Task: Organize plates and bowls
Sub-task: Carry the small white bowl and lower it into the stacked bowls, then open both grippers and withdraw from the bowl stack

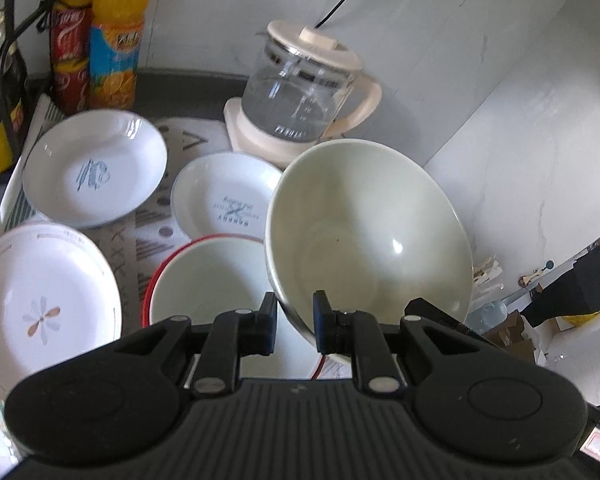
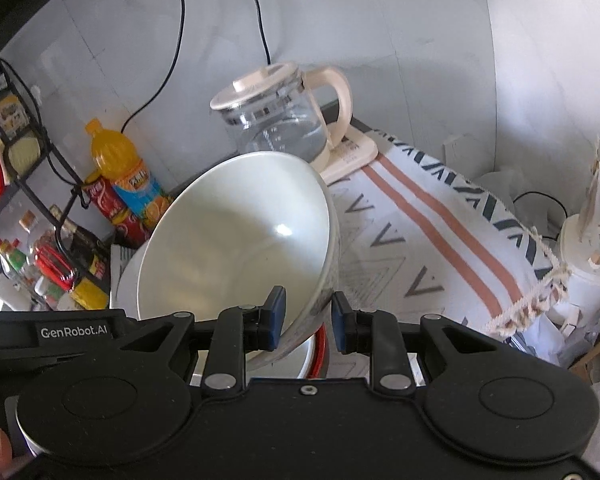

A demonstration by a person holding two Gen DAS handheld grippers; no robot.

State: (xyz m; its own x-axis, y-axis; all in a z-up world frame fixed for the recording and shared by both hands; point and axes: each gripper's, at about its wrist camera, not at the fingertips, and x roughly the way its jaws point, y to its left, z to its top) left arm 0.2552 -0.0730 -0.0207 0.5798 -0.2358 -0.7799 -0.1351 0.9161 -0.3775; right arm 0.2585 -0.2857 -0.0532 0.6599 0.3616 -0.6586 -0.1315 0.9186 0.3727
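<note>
1. Over a cluttered counter, a large cream bowl (image 1: pixel 368 236) hangs tilted, its rim pinched by two hand-held tools: the left gripper (image 1: pixel 296 322) on one side of the near rim, the right gripper (image 2: pixel 308 320) on the other. Both stand narrow, one pad inside the wall and one outside.
2. Directly beneath the held bowl sits a red-rimmed bowl (image 1: pixel 204 276), mouth up; the cream bowl's low edge is nearest it, so nesting looks a matter of lowering and levelling, its opening now tipped toward the cameras.
3. Left of that lie three plates on a patterned cloth (image 2: pixel 420 232): a flower-print plate (image 1: pixel 44 300), a plate with a blue sketch (image 1: pixel 96 168) and a lettered plate (image 1: pixel 224 196), all apart from the bowl.
4. A glass kettle (image 1: pixel 300 92) stands close behind, with an orange drink bottle (image 1: pixel 118 36) beyond the plates.
5. Hidden: the cream bowl's base and whether it touches the lower bowl. From the right wrist the red rim shows only as a sliver, and the plates are blocked entirely.
</note>
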